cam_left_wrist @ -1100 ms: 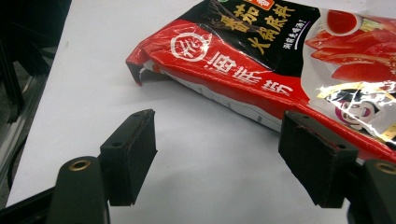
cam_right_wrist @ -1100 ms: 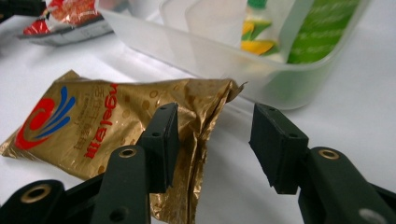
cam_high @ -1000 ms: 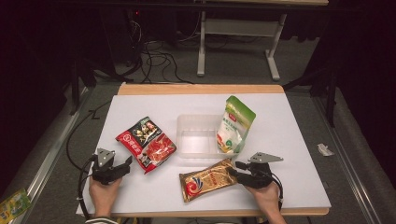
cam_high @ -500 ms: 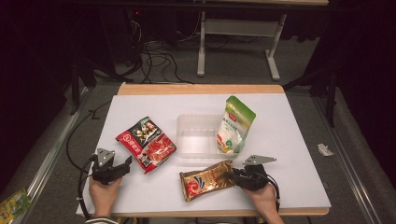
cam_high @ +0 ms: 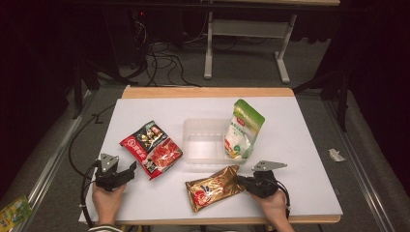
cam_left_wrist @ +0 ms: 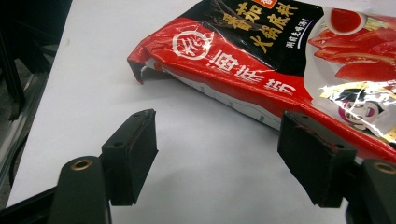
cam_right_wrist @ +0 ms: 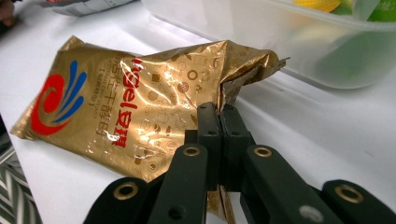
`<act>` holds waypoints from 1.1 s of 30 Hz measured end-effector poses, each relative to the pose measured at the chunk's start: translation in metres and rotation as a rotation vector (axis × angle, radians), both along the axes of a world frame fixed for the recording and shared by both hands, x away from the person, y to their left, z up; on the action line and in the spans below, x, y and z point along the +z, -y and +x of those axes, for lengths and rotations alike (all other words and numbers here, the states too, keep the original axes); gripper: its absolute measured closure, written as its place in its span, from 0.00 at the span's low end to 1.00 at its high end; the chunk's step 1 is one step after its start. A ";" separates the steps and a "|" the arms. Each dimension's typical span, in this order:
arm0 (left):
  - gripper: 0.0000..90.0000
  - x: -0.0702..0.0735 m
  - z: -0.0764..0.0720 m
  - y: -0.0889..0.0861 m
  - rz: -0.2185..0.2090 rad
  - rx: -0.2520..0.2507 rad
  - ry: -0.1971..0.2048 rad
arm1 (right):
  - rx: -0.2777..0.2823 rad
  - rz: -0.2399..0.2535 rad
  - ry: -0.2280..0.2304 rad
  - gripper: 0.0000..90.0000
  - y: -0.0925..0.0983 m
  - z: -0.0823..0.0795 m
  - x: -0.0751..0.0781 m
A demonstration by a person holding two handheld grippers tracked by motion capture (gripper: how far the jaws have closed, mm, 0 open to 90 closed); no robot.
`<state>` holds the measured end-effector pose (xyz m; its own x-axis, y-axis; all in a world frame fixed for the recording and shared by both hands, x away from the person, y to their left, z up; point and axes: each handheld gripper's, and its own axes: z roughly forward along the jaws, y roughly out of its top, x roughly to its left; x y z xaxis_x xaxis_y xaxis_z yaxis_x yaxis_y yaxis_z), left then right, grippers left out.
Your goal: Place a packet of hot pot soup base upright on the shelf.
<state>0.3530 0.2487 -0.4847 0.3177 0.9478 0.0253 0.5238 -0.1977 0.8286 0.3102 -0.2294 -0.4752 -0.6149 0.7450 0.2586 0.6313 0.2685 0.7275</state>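
At the lower left of the high view I hold my left gripper [cam_high: 126, 172] on the white table [cam_high: 309, 145], jaws spread with nothing between them. In the left gripper view the red pouch [cam_left_wrist: 299, 60] lies just beyond those jaws; its right and top edges are cut off by the frame, and the right jaw covers a little of its lower edge. Toward the middle of the high view sits a clear plastic tray [cam_high: 205, 140], its walls faint against the table, with a green-topped white pouch [cam_high: 243, 129] leaning on its right end. Below it lies the gold pouch [cam_high: 212, 187]. At the lower right my right gripper [cam_high: 240, 181] has just been closing, and its jaws now pinch the gold pouch's right edge. In the right gripper view the jaws hide the foil between them.
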 end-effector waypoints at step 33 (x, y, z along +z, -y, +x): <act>0.32 0.000 0.001 0.000 -0.003 0.000 -0.008 | 0.039 0.119 0.091 1.00 0.029 -0.003 0.052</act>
